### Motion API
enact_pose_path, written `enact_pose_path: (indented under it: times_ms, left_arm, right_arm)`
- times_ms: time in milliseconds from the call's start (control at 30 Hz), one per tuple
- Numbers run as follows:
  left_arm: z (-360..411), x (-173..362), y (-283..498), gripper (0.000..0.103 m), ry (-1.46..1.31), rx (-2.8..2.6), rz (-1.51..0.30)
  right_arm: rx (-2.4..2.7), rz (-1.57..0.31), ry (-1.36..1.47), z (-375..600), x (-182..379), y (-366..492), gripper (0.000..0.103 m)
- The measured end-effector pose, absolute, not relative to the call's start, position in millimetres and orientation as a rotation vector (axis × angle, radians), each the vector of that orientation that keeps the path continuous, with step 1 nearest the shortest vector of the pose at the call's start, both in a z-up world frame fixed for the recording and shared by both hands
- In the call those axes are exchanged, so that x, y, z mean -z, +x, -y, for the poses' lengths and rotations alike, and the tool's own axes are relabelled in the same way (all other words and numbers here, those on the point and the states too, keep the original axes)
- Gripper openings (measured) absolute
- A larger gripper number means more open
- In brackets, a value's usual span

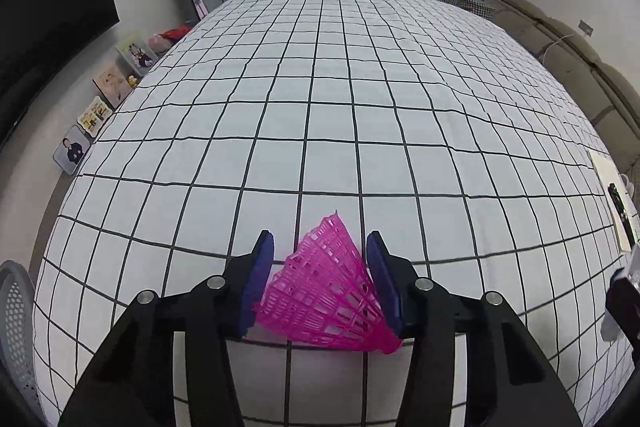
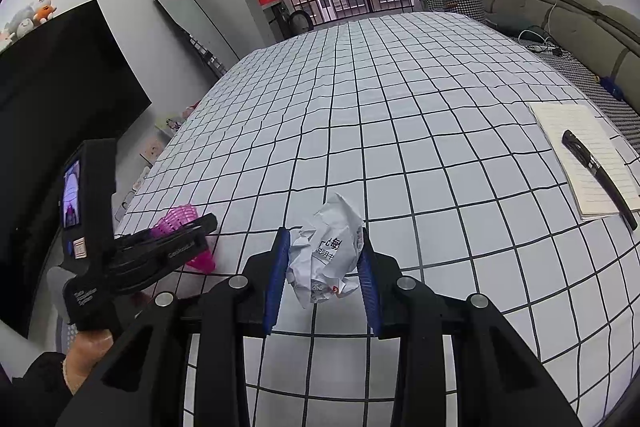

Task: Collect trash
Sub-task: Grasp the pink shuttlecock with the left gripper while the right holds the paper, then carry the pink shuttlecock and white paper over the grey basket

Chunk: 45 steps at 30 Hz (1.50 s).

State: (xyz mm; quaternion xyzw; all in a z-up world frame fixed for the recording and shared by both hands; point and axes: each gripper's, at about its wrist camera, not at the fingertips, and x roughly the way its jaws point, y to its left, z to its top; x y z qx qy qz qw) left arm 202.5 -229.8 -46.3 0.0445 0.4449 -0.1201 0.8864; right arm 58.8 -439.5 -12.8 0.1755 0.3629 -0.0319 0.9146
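A pink plastic shuttlecock [image 1: 332, 291] lies on the checked tablecloth [image 1: 320, 107], between the blue pads of my left gripper [image 1: 320, 247]. The pads touch both its sides, so the gripper is shut on it. The shuttlecock also shows in the right wrist view [image 2: 180, 223], partly hidden by the left gripper [image 2: 160, 251]. A crumpled white paper ball [image 2: 326, 251] with printed text sits between the pads of my right gripper [image 2: 324, 239], which press against its sides.
A lined notebook [image 2: 580, 155] with a black pen [image 2: 592, 167] on it lies at the table's right edge. A grey perforated basket [image 1: 14, 311] stands off the table's near left corner. A sofa [image 2: 560, 3] runs along the right, a black screen [image 2: 60, 87] on the left.
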Motion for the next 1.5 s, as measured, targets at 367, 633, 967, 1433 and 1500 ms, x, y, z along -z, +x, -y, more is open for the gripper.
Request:
enact_pose_path:
  times_ms: [367, 633, 967, 1433, 1500]
  left_arm:
    - [180, 30, 165, 0.039, 0.089, 0.279, -0.91]
    - [123, 14, 142, 0.039, 0.063, 0.24, -0.878]
    - [42, 1, 114, 0.039, 0.01, 0.185, -0.856]
    - [-116, -13, 95, 0.039, -0.051, -0.03, -0.821]
    - [-139, -13, 93, 0.039, -0.062, -0.065, -0.817]
  right_arm:
    - [0.064, -0.763, 0.331, 426, 16, 65, 0.032]
    - [0.048, -0.798, 0.262, 397, 17, 70, 0.032]
    - [-0.081, -0.846, 0.184, 303, 12, 65, 0.032]
    - [-0.392, -0.845, 0.078, 94, -4, 104, 0.032]
    - [-0.435, -0.848, 0.054, 66, -6, 110, 0.032]
